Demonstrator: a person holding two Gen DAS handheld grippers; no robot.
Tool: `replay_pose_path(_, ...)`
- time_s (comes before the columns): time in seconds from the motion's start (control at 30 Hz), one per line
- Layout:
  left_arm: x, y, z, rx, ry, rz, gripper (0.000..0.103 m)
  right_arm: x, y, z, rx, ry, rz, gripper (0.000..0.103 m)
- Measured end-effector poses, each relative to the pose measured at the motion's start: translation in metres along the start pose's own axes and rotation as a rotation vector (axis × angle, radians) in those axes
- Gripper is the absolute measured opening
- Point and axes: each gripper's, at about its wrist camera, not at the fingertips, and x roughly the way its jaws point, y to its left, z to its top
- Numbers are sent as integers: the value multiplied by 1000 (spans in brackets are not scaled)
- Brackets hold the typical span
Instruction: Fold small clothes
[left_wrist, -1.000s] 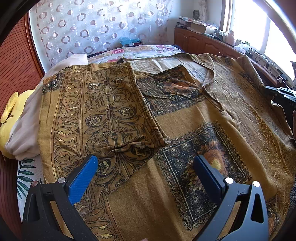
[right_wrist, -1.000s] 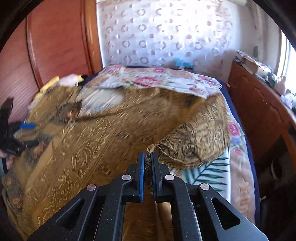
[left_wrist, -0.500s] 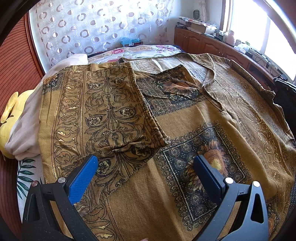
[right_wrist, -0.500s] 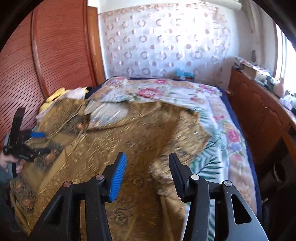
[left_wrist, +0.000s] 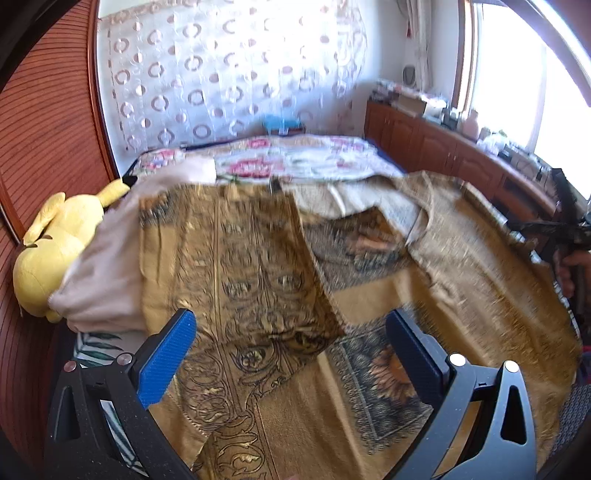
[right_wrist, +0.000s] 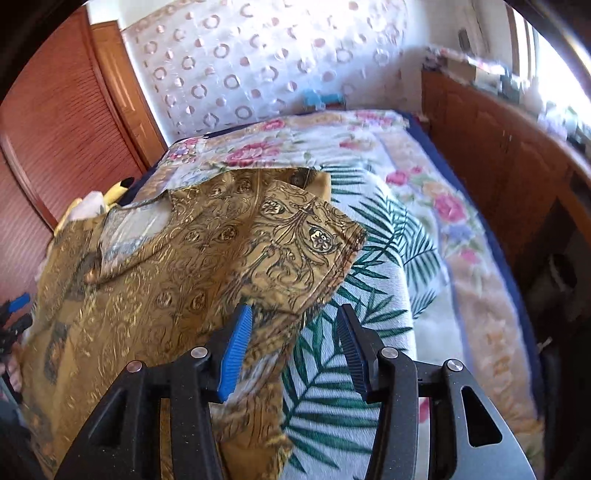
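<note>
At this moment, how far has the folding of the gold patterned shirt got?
Done: one side of the shirt is folded over the front. In hand: nothing; the left gripper is open above the cloth, and the right gripper, open, has just released the other sleeve, which lies spread out on the leaf-print sheet. Left: fold that sleeve in, then the body.

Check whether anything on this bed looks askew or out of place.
The gold patterned shirt lies uneven: its left sleeve is folded in over the body, while its right sleeve sticks out across the palm-leaf blanket. A yellow plush toy sits wedged against the wooden wall.
</note>
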Motion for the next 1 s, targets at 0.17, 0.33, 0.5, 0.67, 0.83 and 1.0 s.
replay_pose_path(0.17,-21,-3,4,-8,-66,-26,103,10,-3,8,-6,27,9,10)
replay_pose_path(0.33,-36,-5,2,-33,-130,-36,103,-9,7,12,-11,-46,-18,7)
replay_pose_path(0.5,-48,-5,5,-40,-169,-43,103,-29,34,19,-69,-119,10,7)
replay_pose_path(0.67,-54,-9,5,-24,-182,-39,103,-40,64,16,-138,-134,67,7)
replay_pose_path(0.83,-52,-11,1,-15,-174,-40,103,-47,75,7,-191,-150,107,34)
replay_pose_path(1.0,-49,-13,0,-12,-166,-43,103,-44,70,7,-207,-154,68,36)
